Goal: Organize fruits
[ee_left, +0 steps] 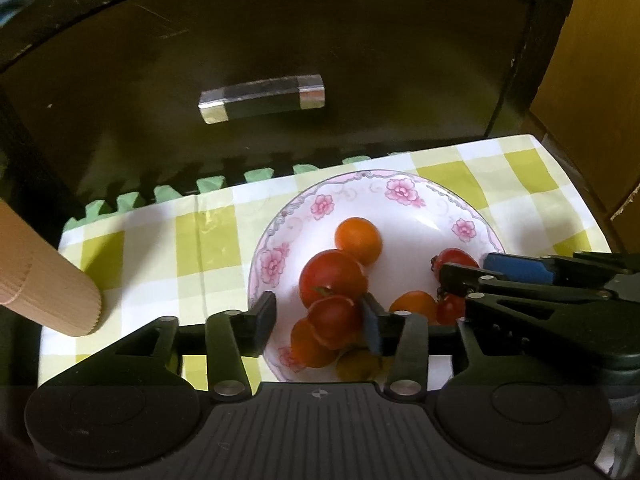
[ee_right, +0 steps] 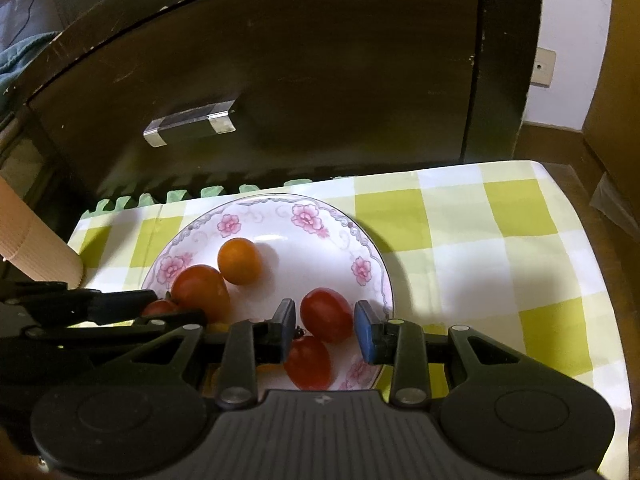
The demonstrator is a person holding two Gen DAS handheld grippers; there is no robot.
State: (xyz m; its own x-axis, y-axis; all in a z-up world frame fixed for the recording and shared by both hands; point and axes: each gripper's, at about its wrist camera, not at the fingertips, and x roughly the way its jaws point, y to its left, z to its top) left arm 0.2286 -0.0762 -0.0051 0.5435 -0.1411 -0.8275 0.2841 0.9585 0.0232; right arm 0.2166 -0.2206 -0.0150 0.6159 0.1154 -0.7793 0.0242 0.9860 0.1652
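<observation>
Mostly glossy oval tomatoes [ee_right: 326, 314], floral plate [ee_right: 280, 208]

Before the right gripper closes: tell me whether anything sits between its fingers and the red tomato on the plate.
Nothing visible blocks it. The right gripper is open, its fingers flanking the red tomato on the plate. A second red tomato lies just below, nearly touching it.

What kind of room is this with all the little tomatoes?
Probably a room in someone's home, maybe a dining corner. A flowered plate of small tomatoes sits on a green checked tablecloth, with a dark wooden cabinet right behind and a wall socket nearby.
</observation>
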